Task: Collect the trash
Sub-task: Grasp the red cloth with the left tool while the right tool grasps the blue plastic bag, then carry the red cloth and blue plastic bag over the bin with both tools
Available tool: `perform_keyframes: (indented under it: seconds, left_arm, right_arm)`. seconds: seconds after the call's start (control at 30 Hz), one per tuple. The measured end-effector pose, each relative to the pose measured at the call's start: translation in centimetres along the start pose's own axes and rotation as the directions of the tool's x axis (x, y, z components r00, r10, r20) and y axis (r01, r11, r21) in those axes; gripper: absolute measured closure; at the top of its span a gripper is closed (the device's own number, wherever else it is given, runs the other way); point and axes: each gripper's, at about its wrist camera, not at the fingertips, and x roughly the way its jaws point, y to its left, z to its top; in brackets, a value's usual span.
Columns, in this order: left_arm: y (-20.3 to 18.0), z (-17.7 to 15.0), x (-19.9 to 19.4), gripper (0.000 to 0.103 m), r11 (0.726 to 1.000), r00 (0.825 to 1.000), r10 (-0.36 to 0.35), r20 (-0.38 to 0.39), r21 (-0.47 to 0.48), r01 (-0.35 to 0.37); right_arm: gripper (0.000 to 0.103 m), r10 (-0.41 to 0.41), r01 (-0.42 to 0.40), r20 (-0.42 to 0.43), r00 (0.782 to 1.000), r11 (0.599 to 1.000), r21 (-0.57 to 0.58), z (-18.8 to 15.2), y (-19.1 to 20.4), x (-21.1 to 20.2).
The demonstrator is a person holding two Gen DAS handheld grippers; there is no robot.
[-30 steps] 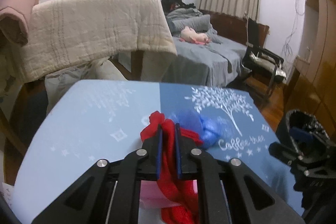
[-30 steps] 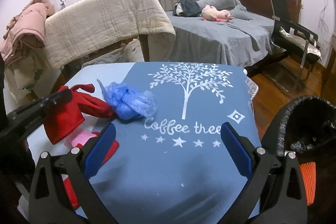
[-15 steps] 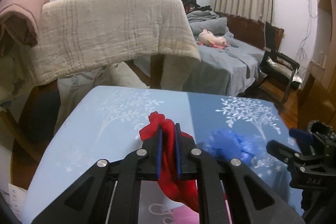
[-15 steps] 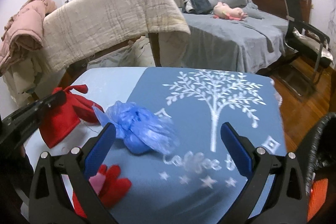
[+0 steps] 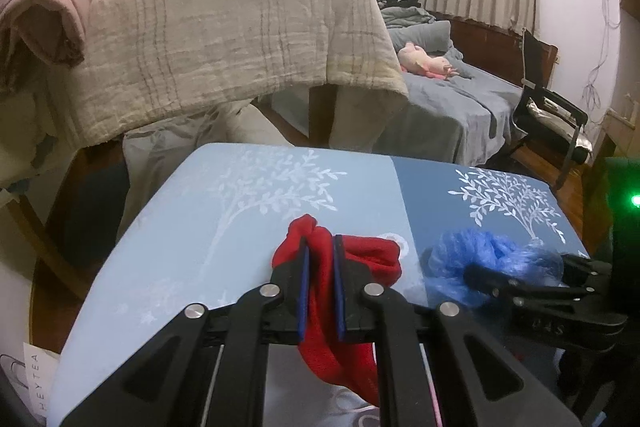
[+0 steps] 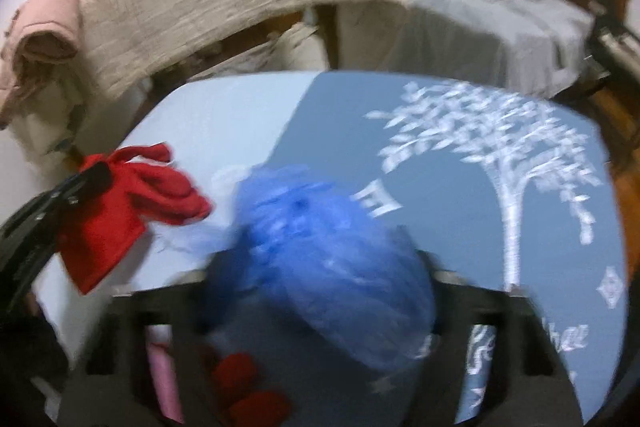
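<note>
Evidently the right claw (image 6: 320,291) has just been closing around the feather-light, squashy blue bag (image 6: 320,267); grab its bunched middle. The left claw (image 5: 320,259) pinches red cloth (image 5: 340,347).

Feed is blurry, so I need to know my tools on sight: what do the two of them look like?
Left tool: matte black angular linkage arms with round silver rivets; flat fingers faced with blue pads. Right tool, seen from the left camera: the same black build with small rivets and faint embossed lettering. In its own view it is too blurred for detail.
</note>
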Motion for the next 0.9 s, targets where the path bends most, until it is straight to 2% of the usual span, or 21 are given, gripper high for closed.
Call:
perform_keyframes:
  seconds: [0.03,0.1,0.5,0.9]
  left_arm:
    - [-0.1,-0.1,-0.1,0.093,1.000,1.000,-0.003,-0.001,0.001,0.003]
    - [-0.3,-0.1,-0.3,0.093,1.000,1.000,-0.010,0.002,0.004,0.010]
    - [-3.8,1.1,-4.6,0.093,0.995,0.992,-0.097,0.077,0.016,0.096]
    - [-8.9,2.1,-10.5,0.093,0.981,0.969,-0.190,0.158,0.063,0.182]
  right_arm:
    - [0.055,0.005,-0.005,0.003,1.000,1.000,-0.008,0.0,0.2,-0.2]
    - [0.058,0.017,-0.016,0.012,1.000,1.000,-0.021,0.1,0.4,-0.8]
    - [0.058,-0.045,0.043,0.150,0.988,0.999,0.013,-0.6,-0.8,-8.3]
    - [0.057,-0.098,0.082,0.255,0.962,0.994,0.071,-2.9,-3.6,-16.8]
